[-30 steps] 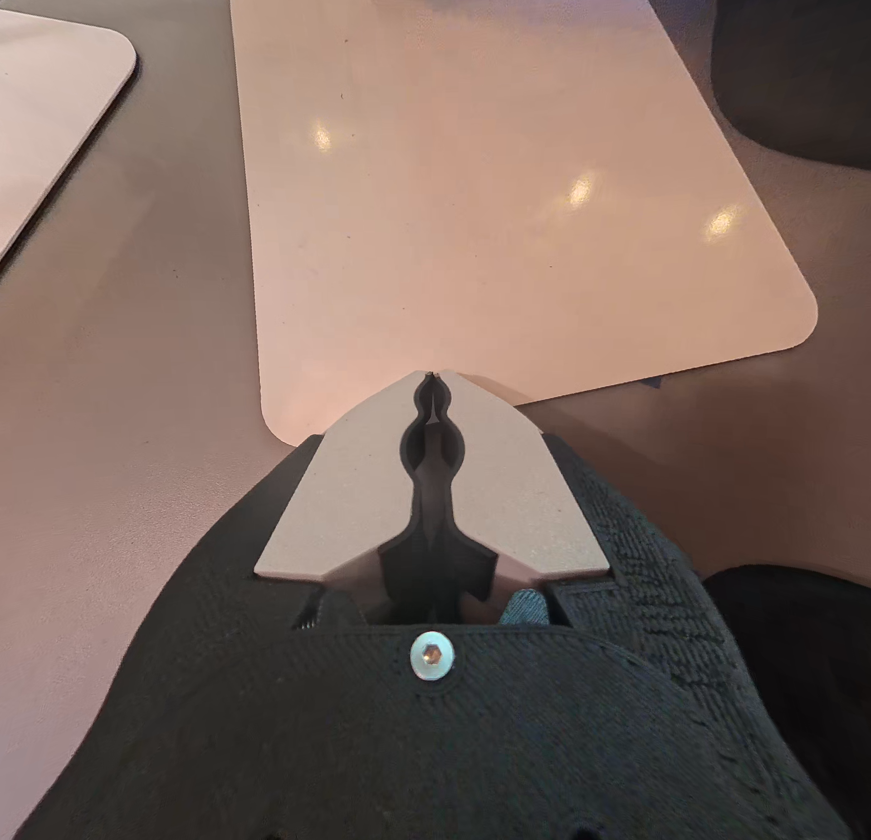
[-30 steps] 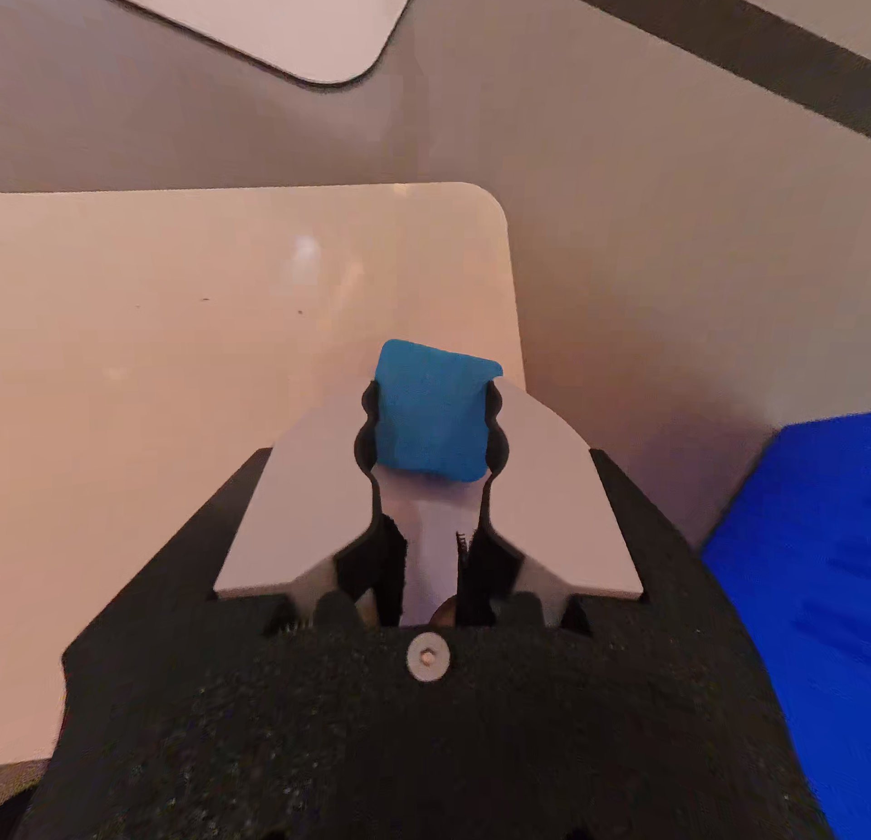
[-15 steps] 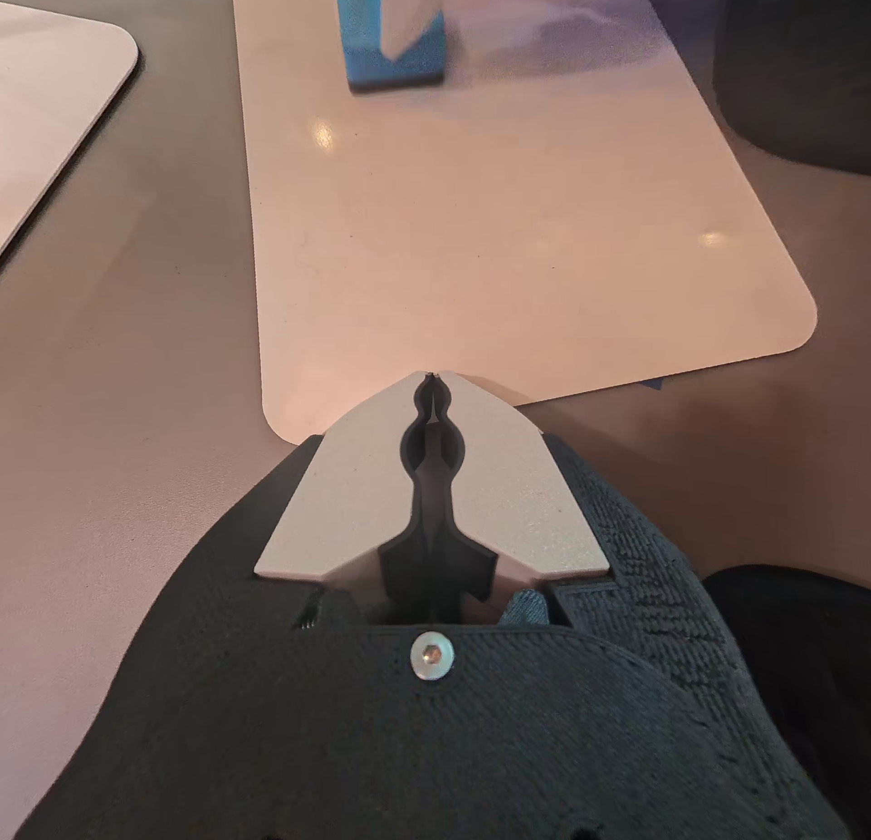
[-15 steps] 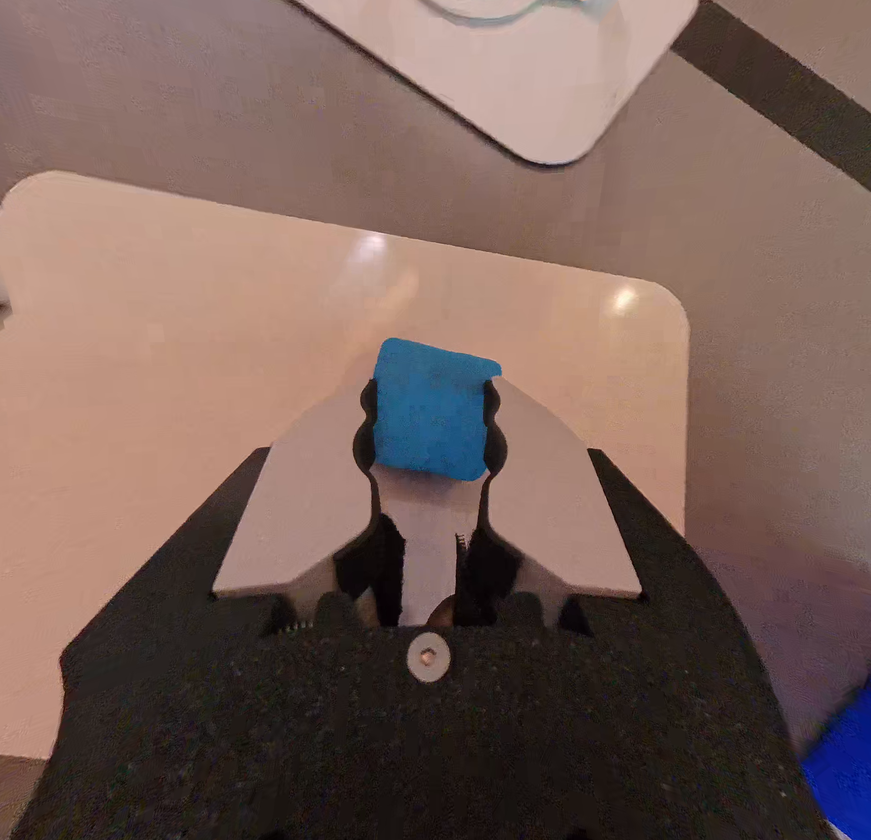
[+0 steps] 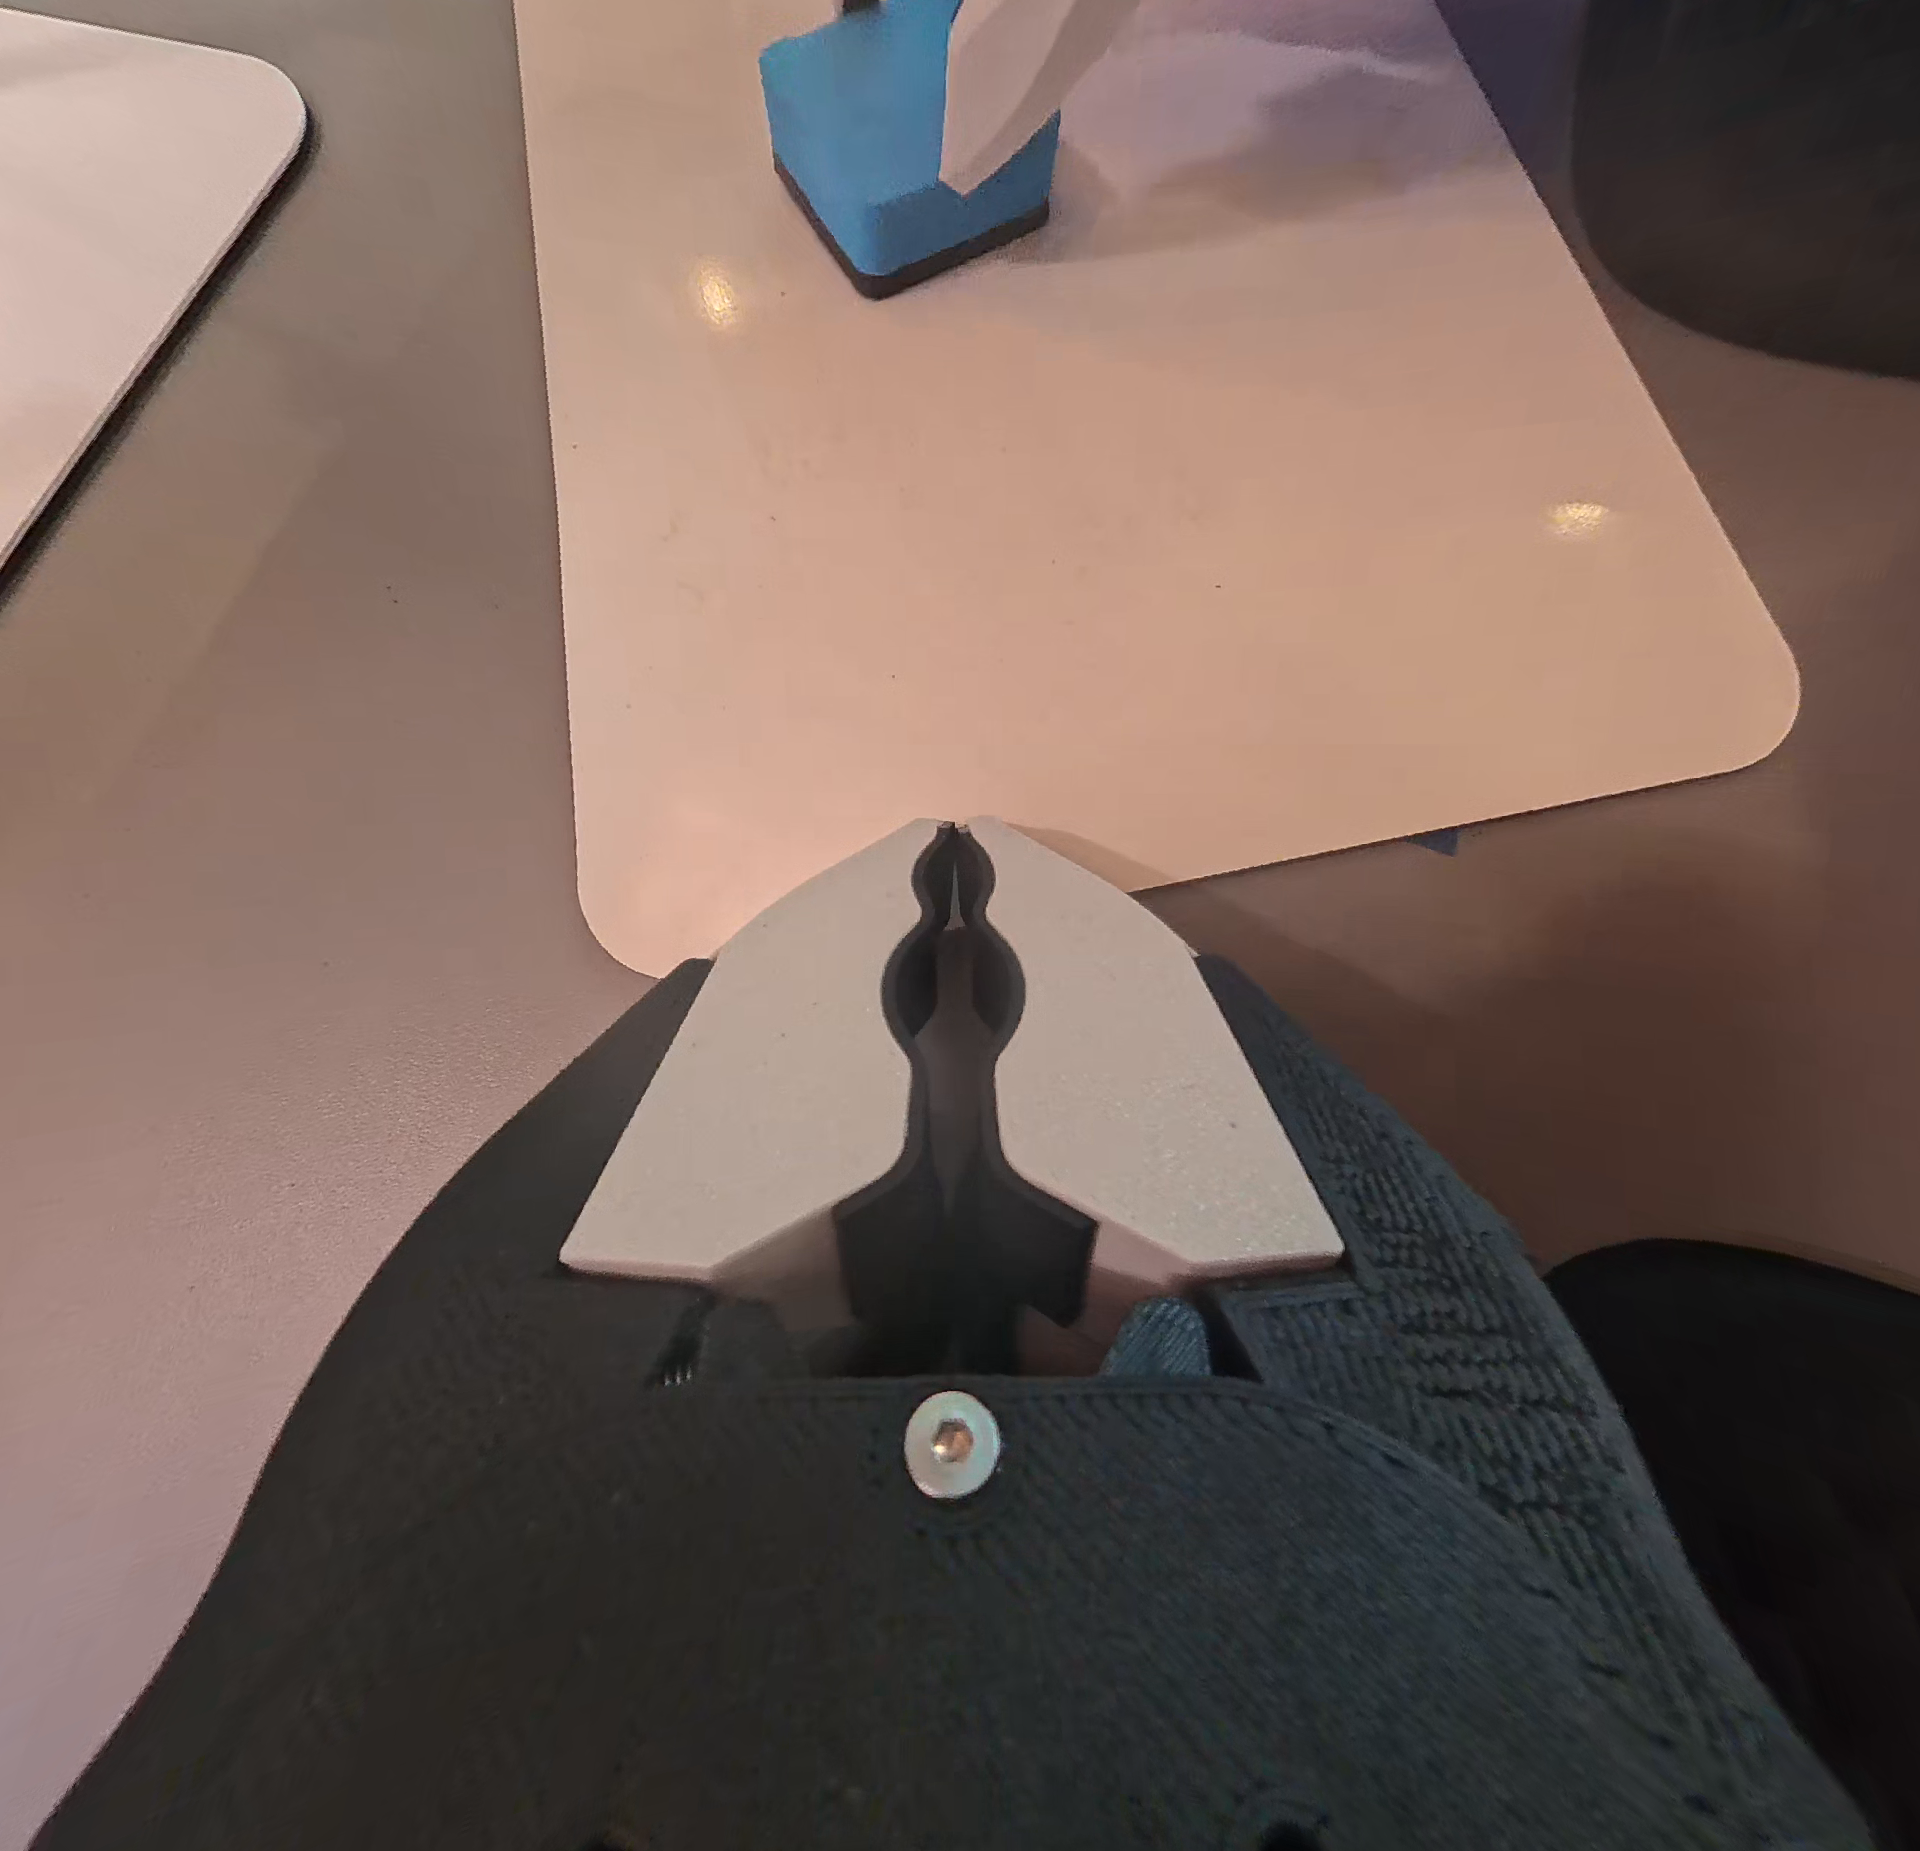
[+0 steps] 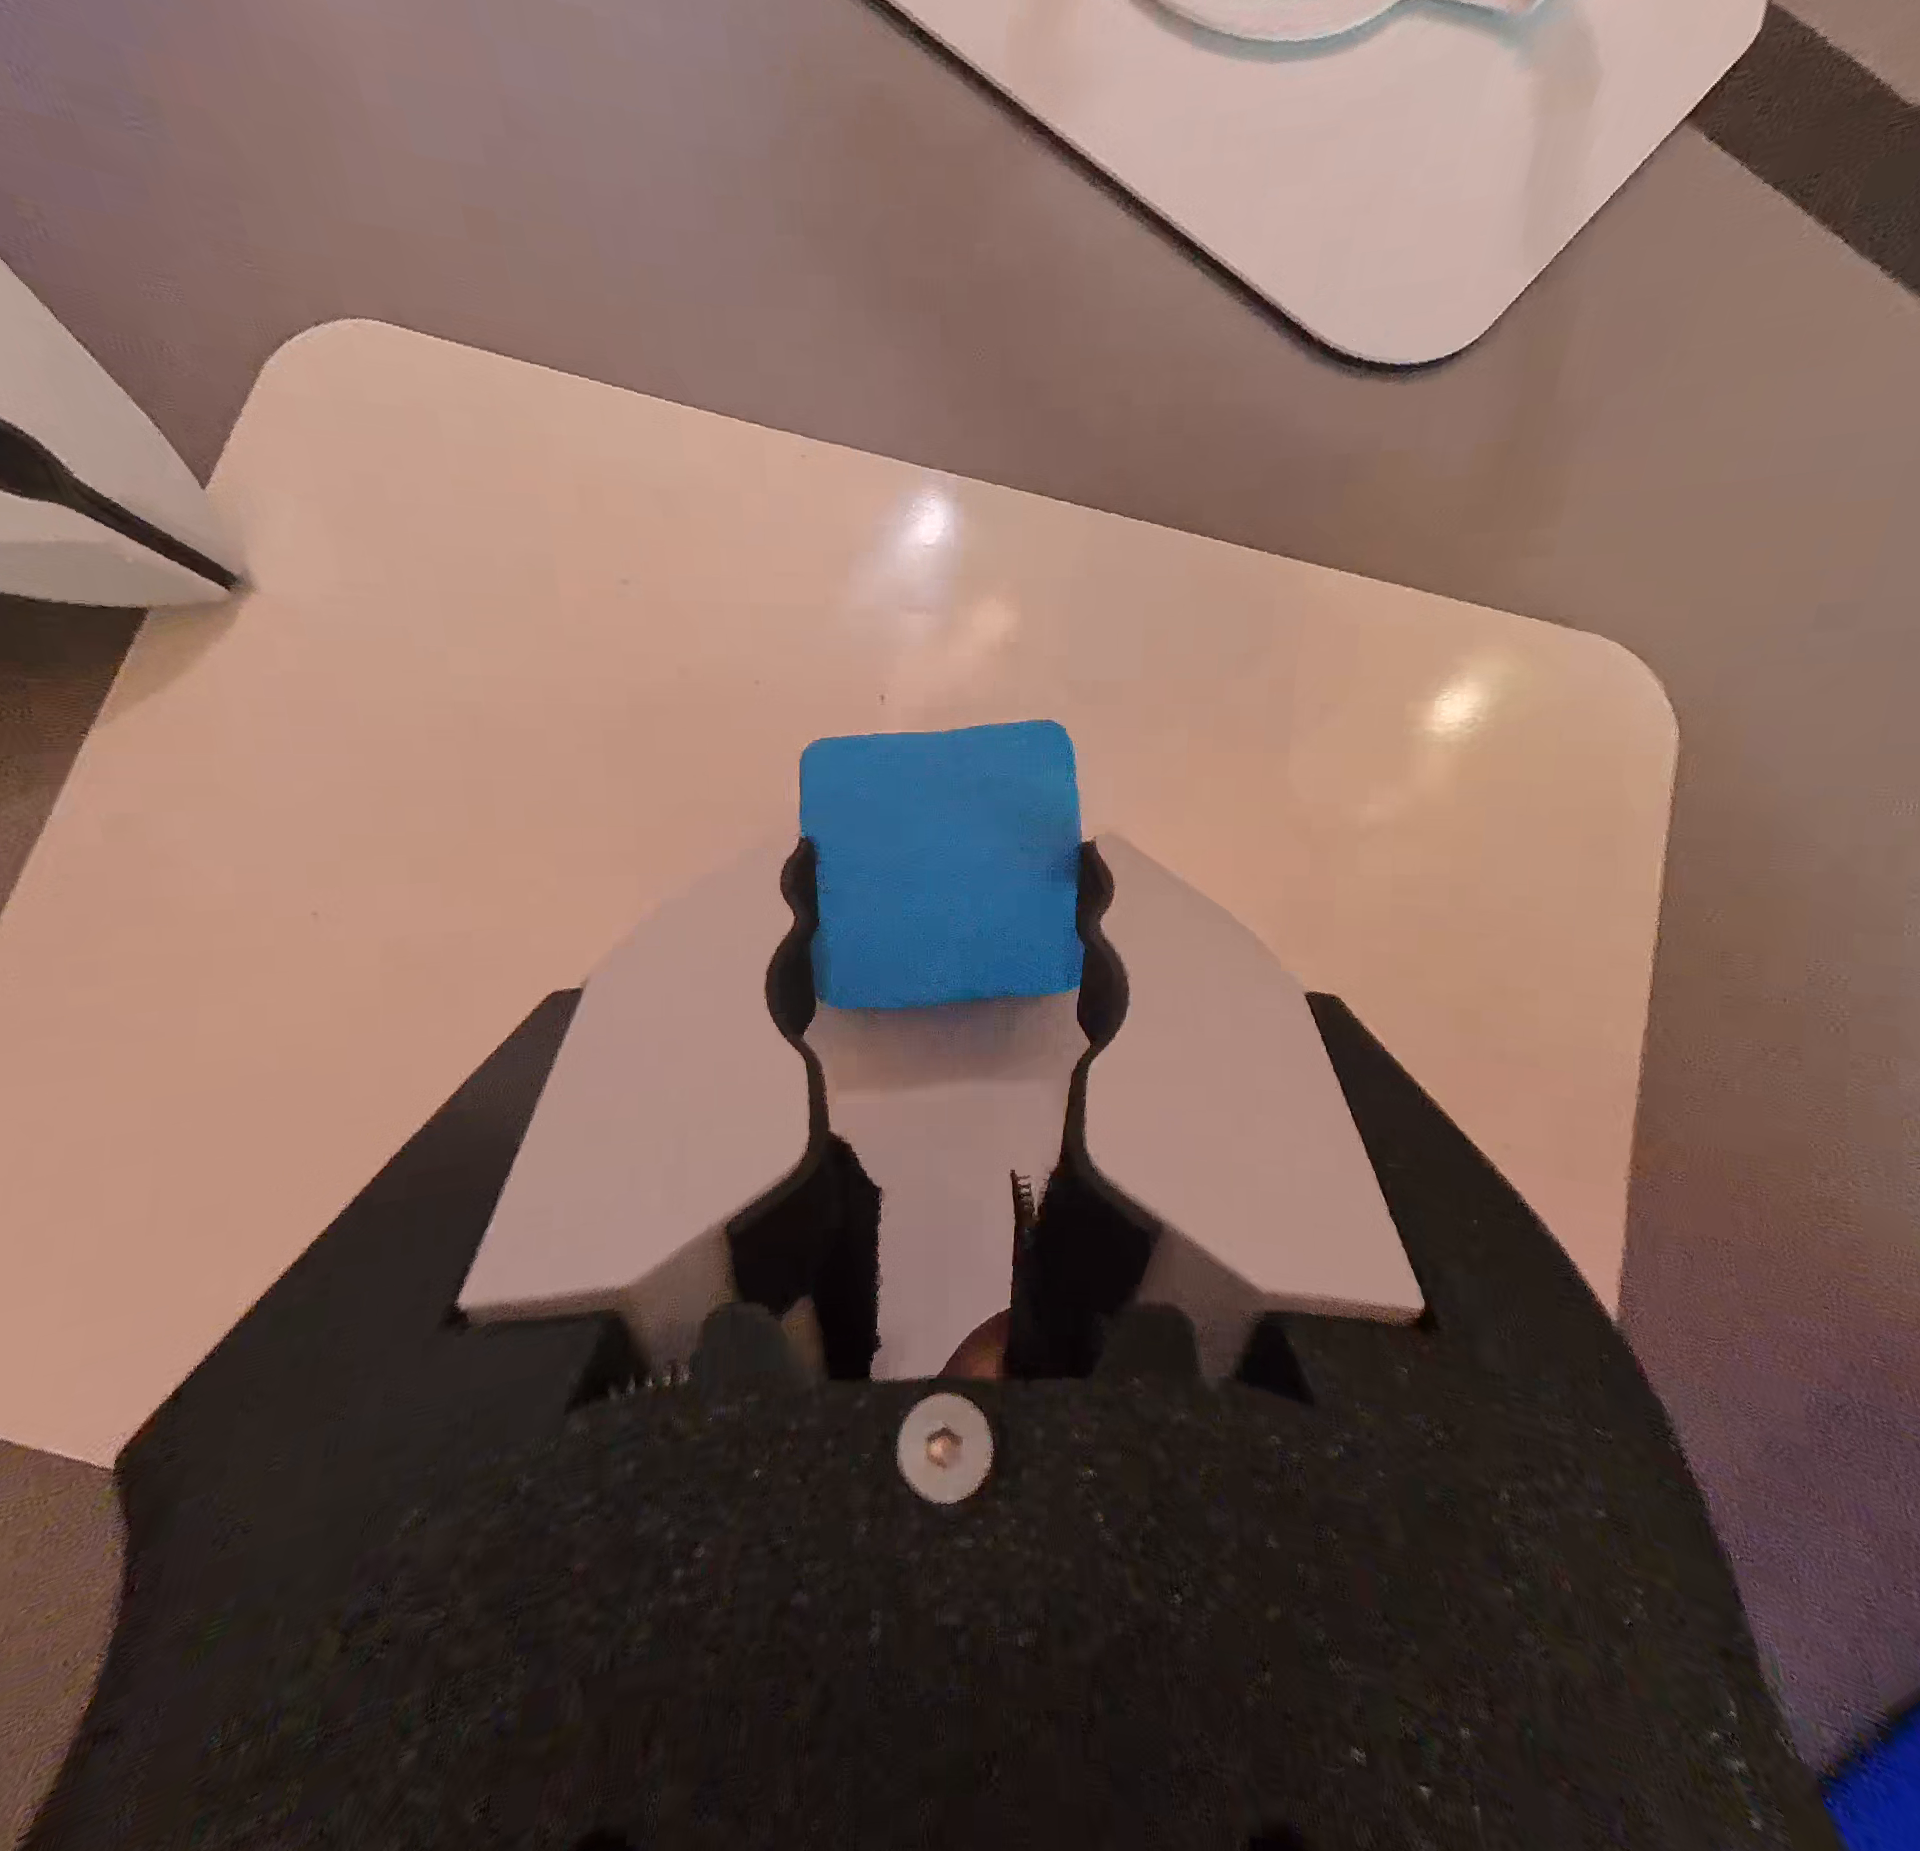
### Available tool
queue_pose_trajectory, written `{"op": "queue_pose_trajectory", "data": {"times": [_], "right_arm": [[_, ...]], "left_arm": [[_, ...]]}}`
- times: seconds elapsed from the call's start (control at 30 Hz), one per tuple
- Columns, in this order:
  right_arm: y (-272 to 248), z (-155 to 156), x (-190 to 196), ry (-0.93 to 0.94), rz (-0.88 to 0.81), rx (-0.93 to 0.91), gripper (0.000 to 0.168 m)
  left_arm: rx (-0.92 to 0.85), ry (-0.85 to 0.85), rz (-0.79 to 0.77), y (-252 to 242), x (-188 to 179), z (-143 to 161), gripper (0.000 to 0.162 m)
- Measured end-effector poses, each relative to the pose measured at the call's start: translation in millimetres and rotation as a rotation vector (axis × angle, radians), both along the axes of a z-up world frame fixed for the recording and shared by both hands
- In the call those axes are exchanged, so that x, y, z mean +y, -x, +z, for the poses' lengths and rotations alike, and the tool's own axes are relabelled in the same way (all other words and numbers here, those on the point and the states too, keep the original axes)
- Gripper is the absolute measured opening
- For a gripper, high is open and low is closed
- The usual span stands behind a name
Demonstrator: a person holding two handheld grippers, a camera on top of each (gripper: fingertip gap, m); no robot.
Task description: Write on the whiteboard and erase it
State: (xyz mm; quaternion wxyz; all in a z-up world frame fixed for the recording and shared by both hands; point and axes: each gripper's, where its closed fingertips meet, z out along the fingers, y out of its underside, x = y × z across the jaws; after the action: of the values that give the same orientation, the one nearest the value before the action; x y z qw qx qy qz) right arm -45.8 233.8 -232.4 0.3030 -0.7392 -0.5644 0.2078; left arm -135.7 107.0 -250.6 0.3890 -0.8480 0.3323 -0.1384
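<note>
The grey-brown bench (image 5: 260, 762) carries the whiteboard (image 5: 1091, 554), lying flat, its long axis running away from the left gripper (image 5: 954, 825), whose jaws are pressed together on nothing at the board's near corner. A second white board (image 6: 1351, 170) lies apart. The right gripper (image 6: 943, 866) has its jaws clenched on the blue eraser (image 6: 940, 856), a squarish block whose dark felt base rests on the whiteboard's far half.
</note>
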Motion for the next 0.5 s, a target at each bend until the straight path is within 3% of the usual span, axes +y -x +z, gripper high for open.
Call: {"op": "queue_pose_trajectory", "data": {"times": [0.03, 0.07, 0.1, 0.23, 0.27, 0.33, 0.37, 0.4, 0.5], "right_arm": [[-3.7, 4.1, 1.5, -0.041, -0.001, -0.006, 0.047], [-8.2, 13.7, 2.0, -0.074, -0.003, 0.018, 0.024], [-14.5, 30.5, 2.4, -0.096, -0.019, 0.079, 0.012], [-82.5, 85.8, 13.6, -0.139, -0.150, 0.149, 0.013], [-93.4, 88.1, 11.5, -0.095, -0.150, 0.157, 0.018], [-96.3, 78.4, 1.7, 0.014, -0.132, 0.151, 0.069], [-92.3, 65.7, -3.2, 0.037, -0.121, 0.104, 0.085], [-85.3, 51.4, -6.8, 0.032, -0.109, 0.046, 0.094], [-43.1, 20.0, -15.1, 0.068, -0.099, 0.027, 0.094]], "left_arm": [[-0.003, 0.003, 0.000, 0.0, 0.0, 0.0, 0.001], [-0.004, 0.004, -0.001, 0.0, -0.1, 0.0, 0.002], [-0.005, 0.004, -0.001, 0.0, -0.4, 0.1, 0.002], [-0.004, 0.003, -0.006, -0.7, -1.5, 0.2, 0.004], [-0.015, 0.014, -0.011, -2.2, -2.7, 0.3, 0.006], [-0.034, 0.033, -0.018, -4.5, -4.1, 0.4, 0.010], [-0.037, 0.037, -0.022, -5.1, -4.8, 0.6, 0.012], [-0.035, 0.041, -0.025, -5.9, -5.5, 0.7, 0.014], [0.001, 0.059, -0.003, -6.7, -8.6, 4.3, 0.028]]}}
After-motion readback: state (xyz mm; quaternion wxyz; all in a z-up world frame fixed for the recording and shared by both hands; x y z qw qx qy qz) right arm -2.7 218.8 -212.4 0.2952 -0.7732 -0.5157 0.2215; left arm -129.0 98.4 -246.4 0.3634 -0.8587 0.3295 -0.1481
